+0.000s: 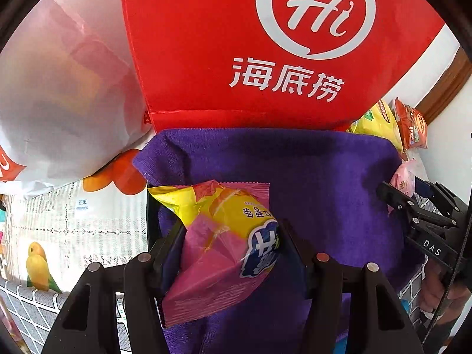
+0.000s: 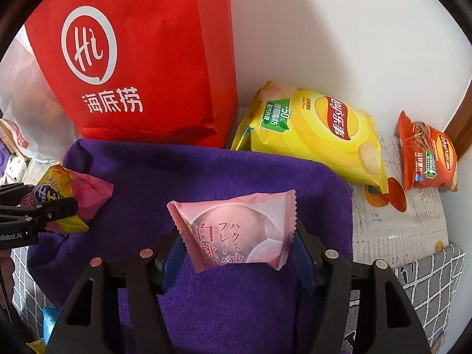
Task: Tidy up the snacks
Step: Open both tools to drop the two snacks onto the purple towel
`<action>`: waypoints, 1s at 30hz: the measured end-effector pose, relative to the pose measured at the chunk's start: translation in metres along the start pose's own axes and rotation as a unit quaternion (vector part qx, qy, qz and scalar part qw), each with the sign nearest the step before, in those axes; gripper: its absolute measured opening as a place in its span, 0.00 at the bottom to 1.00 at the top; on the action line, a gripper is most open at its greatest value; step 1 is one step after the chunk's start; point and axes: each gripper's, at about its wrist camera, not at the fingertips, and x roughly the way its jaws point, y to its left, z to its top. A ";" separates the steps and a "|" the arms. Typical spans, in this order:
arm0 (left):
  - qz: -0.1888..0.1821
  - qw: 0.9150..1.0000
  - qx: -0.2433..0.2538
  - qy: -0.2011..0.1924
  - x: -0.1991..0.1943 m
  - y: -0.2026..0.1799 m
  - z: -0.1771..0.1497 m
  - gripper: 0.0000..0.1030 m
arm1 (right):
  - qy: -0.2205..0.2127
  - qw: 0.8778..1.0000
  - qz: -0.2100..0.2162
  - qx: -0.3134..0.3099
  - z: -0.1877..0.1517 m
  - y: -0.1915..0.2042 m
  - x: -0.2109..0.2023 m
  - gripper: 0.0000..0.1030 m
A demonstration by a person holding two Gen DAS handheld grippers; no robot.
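Note:
A yellow-and-pink snack packet is crumpled between the fingers of my left gripper, which is shut on it just over a purple towel. In the right wrist view the same packet shows at the left edge in the left gripper. A pale pink peach snack packet lies flat on the purple towel between the fingers of my right gripper, whose jaws stand open beside its edges. The right gripper also shows at the right edge of the left wrist view.
A tall red bag with a white logo stands behind the towel, and a white plastic bag sits to its left. A yellow chips bag and a smaller orange-red chips bag lean by the white wall. A fruit-print cloth covers the table.

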 end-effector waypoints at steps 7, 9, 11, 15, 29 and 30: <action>-0.002 1.000 0.005 -0.004 -0.002 -0.003 0.000 0.58 | -0.001 1.000 0.007 0.007 0.002 -0.001 -0.003 0.80; -0.005 1.000 0.007 -0.005 -0.003 -0.004 -0.001 0.58 | -0.008 1.000 0.013 0.012 0.001 -0.002 -0.005 0.80; -0.007 1.000 0.010 -0.006 -0.005 -0.005 -0.001 0.58 | -0.007 1.000 0.017 0.019 0.001 -0.002 -0.007 0.80; -0.023 1.000 0.009 -0.011 -0.009 -0.005 0.000 0.65 | -0.014 0.999 0.026 0.026 0.001 -0.002 -0.013 0.80; -0.037 0.998 0.015 -0.049 -0.055 -0.007 0.000 0.75 | -0.019 0.999 -0.016 0.025 -0.004 0.013 -0.049 0.81; -0.038 0.998 0.017 -0.051 -0.059 -0.007 0.000 0.75 | -0.020 0.999 -0.030 0.020 -0.006 0.016 -0.055 0.81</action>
